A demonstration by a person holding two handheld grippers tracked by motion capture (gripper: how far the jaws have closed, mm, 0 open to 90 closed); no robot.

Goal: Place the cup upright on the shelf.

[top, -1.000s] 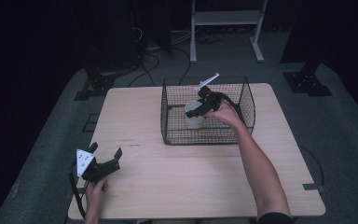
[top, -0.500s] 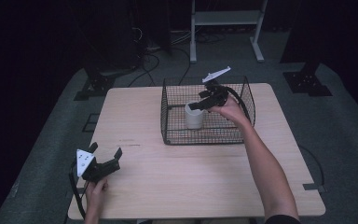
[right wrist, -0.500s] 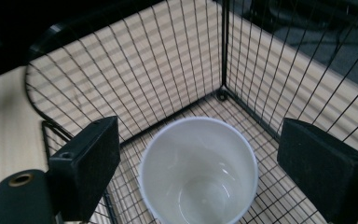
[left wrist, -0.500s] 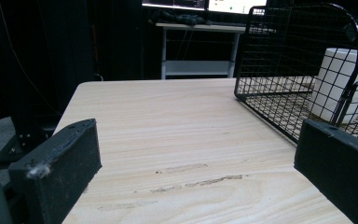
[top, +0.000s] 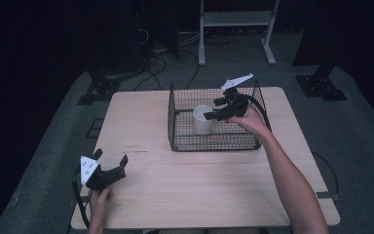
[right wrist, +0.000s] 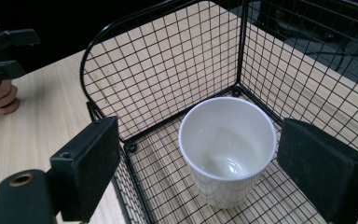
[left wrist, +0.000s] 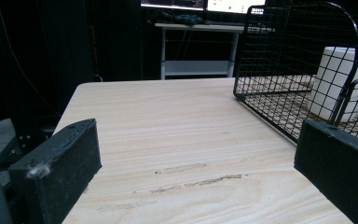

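A white cup (right wrist: 227,149) stands upright and empty inside the wire basket (top: 180,131). The right gripper (top: 216,113) hovers above it, fingers spread; the left gripper (top: 111,163) rests on the bench (top: 199,185), fingers apart.

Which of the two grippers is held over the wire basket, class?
The right gripper, jaws open, is over the wire basket beside the white cup. The left gripper is near the table's front left corner.

white cup (right wrist: 227,149), black wire-grid basket (top: 214,141) — pale wood-grain table (top: 151,126)
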